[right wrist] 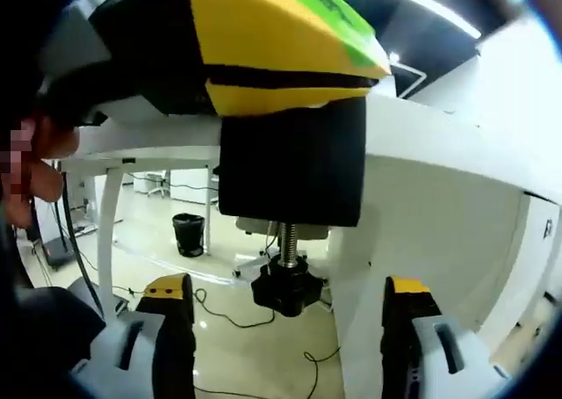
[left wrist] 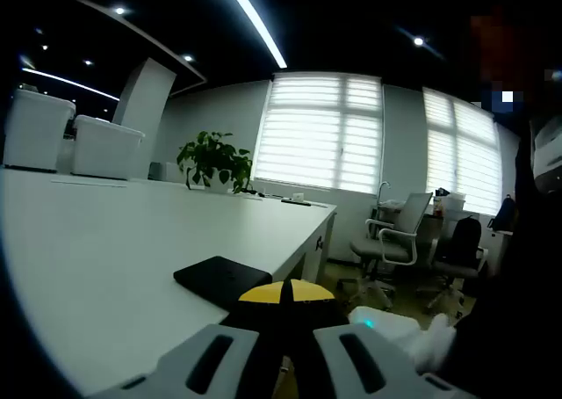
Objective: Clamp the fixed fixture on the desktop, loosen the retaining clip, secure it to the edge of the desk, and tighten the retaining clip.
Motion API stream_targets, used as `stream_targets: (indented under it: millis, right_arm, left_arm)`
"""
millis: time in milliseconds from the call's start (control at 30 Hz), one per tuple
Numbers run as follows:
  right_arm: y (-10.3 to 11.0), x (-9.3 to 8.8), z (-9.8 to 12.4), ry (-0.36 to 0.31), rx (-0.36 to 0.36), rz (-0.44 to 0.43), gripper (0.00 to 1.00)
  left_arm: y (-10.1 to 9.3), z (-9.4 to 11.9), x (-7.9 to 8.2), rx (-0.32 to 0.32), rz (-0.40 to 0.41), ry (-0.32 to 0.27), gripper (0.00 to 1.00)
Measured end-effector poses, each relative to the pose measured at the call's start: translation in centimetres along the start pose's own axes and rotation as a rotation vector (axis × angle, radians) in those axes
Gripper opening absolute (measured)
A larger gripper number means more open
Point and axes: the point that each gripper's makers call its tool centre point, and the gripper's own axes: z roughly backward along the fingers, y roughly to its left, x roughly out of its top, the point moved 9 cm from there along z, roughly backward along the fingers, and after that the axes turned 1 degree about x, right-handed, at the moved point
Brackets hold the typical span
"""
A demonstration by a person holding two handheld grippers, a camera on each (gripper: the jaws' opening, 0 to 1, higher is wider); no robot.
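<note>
A black clamp fixture (right wrist: 290,162) sits on the edge of the white desk (right wrist: 421,179). Its flat top plate (left wrist: 219,279) lies on the desktop (left wrist: 132,241). My left gripper (left wrist: 285,293) is shut on the fixture at the desk edge, its yellow tips pressed together. From below, the left gripper (right wrist: 281,39) shows as a yellow and green block on top of the clamp body. Under the desk hangs the threaded screw with its black knob (right wrist: 286,286). My right gripper (right wrist: 290,292) is open, with one jaw on each side of the knob and apart from it.
A potted plant (left wrist: 213,160) and two white boxes (left wrist: 70,135) stand at the desk's far end. Office chairs (left wrist: 395,241) stand by the windows. Under the desk are a white leg (right wrist: 107,232), a black bin (right wrist: 188,234) and cables on the floor (right wrist: 237,315). A hand (right wrist: 35,166) is at left.
</note>
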Motion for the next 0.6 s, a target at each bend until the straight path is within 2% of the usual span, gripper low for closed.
stream_targets:
  millis: [33, 167, 233, 267, 300, 433, 533, 600]
  right_arm:
    - [-0.1, 0.1, 0.0, 0.002, -0.008, -0.038, 0.74]
    - [-0.1, 0.2, -1.5, 0.001, -0.019, -0.01, 0.71]
    - [0.1, 0.1, -2.5, 0.01, -0.013, -0.015, 0.62]
    - [0.3, 0.0, -3.2, 0.002, -0.007, -0.026, 0.53]
    - [0.4, 0.2, -3.1, -0.023, 0.0, -0.037, 0.5]
    - [0.3, 0.3, -1.9, -0.031, -0.007, -0.022, 0.49]
    - [0.2, 0.9, -1.7, -0.087, -0.004, 0.021, 0.28]
    - [0.2, 0.7, -1.2, -0.07, -0.01, 0.023, 0.28]
  left_arm:
    - [0.0, 0.0, 0.0, 0.0, 0.0, 0.0, 0.01]
    - [0.0, 0.0, 0.0, 0.001, -0.003, 0.0, 0.01]
    - [0.0, 0.0, 0.0, 0.0, -0.005, -0.001, 0.01]
    - [0.0, 0.0, 0.0, 0.0, -0.005, -0.001, 0.01]
    - [0.0, 0.0, -0.1, 0.0, -0.005, -0.001, 0.01]
    - [0.0, 0.0, -0.1, 0.0, -0.008, -0.001, 0.01]
    - [0.0, 0.0, -0.1, 0.0, -0.009, -0.002, 0.01]
    - [0.0, 0.0, -0.2, 0.0, -0.009, -0.001, 0.01]
